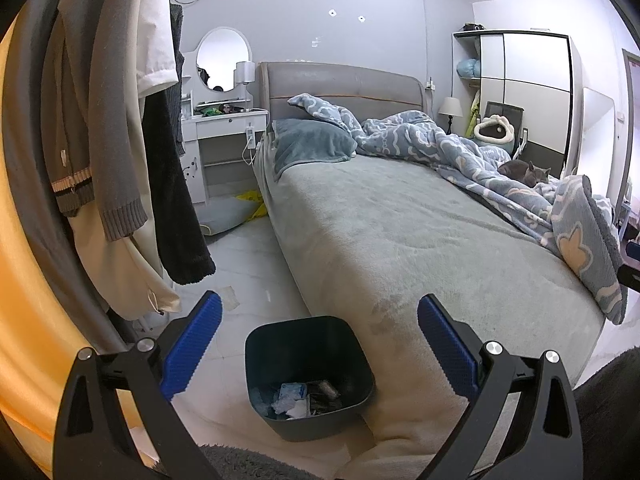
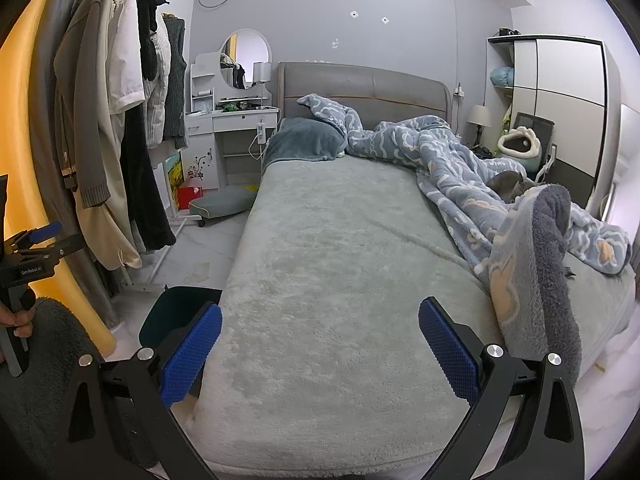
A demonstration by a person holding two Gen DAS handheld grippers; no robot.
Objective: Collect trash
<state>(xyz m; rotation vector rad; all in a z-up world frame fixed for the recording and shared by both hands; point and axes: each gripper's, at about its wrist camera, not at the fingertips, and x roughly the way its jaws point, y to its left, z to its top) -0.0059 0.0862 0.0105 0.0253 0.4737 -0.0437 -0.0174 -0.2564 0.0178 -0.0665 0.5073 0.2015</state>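
A dark trash bin stands on the floor at the bed's foot corner, with crumpled paper and wrappers inside. My left gripper is open and empty, hovering just above and around the bin. In the right wrist view the bin shows at lower left, partly hidden by the left finger. My right gripper is open and empty over the foot of the bed. The left gripper also shows at the far left edge, held in a hand.
A clothes rack with hanging coats stands left. A rumpled blue blanket and a grey cat lie on the bed's right side. A small scrap lies on the floor. A dressing table stands by the headboard.
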